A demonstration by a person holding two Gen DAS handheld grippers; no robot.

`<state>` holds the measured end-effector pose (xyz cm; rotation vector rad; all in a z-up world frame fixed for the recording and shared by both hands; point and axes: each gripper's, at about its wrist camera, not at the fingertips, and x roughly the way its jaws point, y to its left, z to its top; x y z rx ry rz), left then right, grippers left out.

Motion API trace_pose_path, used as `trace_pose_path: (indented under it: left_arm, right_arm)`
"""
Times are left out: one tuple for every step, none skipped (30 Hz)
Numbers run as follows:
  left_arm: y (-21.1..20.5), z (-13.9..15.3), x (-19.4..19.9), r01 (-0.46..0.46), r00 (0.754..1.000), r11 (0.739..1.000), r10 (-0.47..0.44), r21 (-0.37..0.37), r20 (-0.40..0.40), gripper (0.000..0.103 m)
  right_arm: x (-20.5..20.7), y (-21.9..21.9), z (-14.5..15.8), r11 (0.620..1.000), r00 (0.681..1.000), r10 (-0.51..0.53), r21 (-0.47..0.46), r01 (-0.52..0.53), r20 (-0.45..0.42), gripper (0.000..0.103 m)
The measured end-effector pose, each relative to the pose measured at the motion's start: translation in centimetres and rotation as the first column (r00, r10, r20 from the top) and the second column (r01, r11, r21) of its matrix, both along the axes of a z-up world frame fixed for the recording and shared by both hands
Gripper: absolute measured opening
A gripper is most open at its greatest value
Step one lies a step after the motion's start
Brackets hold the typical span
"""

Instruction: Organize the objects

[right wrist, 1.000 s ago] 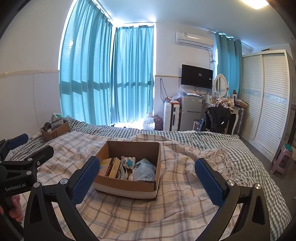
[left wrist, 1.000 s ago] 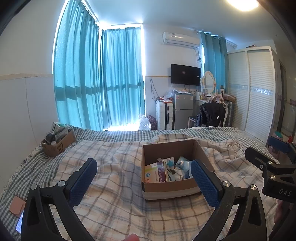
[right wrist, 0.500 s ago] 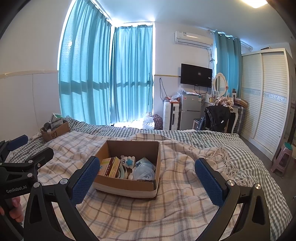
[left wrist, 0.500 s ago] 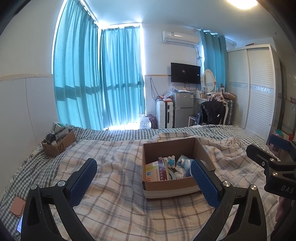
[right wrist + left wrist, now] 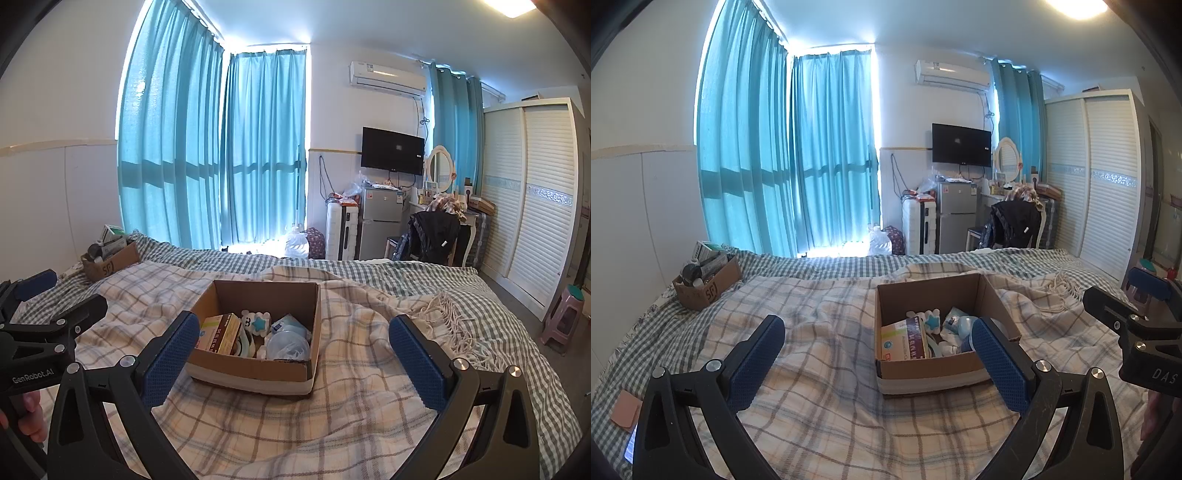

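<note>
An open cardboard box (image 5: 931,369) (image 5: 255,367) sits on the plaid blanket in the middle of the bed. Inside lie a yellow and purple carton (image 5: 903,339) (image 5: 219,334), a white toy with a blue star (image 5: 256,321), and clear plastic tubs (image 5: 288,341). My left gripper (image 5: 877,358) hovers open just short of the box, its right pad overlapping the box's near right corner. My right gripper (image 5: 293,358) is open too, with the box framed between its blue pads. Neither holds anything.
A smaller cardboard box (image 5: 705,286) (image 5: 109,264) full of items stands at the bed's far left by the wall. A tan card (image 5: 626,406) lies near the left edge. Beyond the bed are curtains, a fridge (image 5: 955,216), a chair and a wardrobe (image 5: 532,206).
Both views have crept slightly nearer the box; it sits a little lower and larger between the pads. Both grippers stay open.
</note>
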<state>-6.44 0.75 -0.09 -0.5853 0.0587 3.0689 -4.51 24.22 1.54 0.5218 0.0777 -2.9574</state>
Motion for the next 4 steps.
trace_pose_path:
  left_arm:
    - [-0.07, 0.00, 0.00, -0.001, 1.000, 1.000, 0.001, 0.002, 0.003, 0.103]
    - [-0.12, 0.00, 0.00, -0.002, 1.000, 1.000, 0.001, 0.004, 0.005, 0.103]
    - [-0.22, -0.02, -0.04, 0.000, 1.000, 1.000, 0.000, 0.008, 0.007, 0.103]
    - [-0.25, -0.01, -0.02, 0.001, 1.000, 1.000, -0.001, 0.010, 0.006, 0.103]
  right_arm:
    - [0.00, 0.02, 0.00, 1.000, 1.000, 0.000, 0.001, 0.000, 0.000, 0.103]
    - [-0.01, 0.02, 0.01, 1.000, 1.000, -0.001, 0.001, 0.001, 0.000, 0.103]
    - [-0.01, 0.02, 0.02, 1.000, 1.000, 0.000, 0.000, 0.000, 0.001, 0.103]
    - [-0.01, 0.02, 0.02, 1.000, 1.000, 0.000, -0.001, 0.000, 0.001, 0.103]
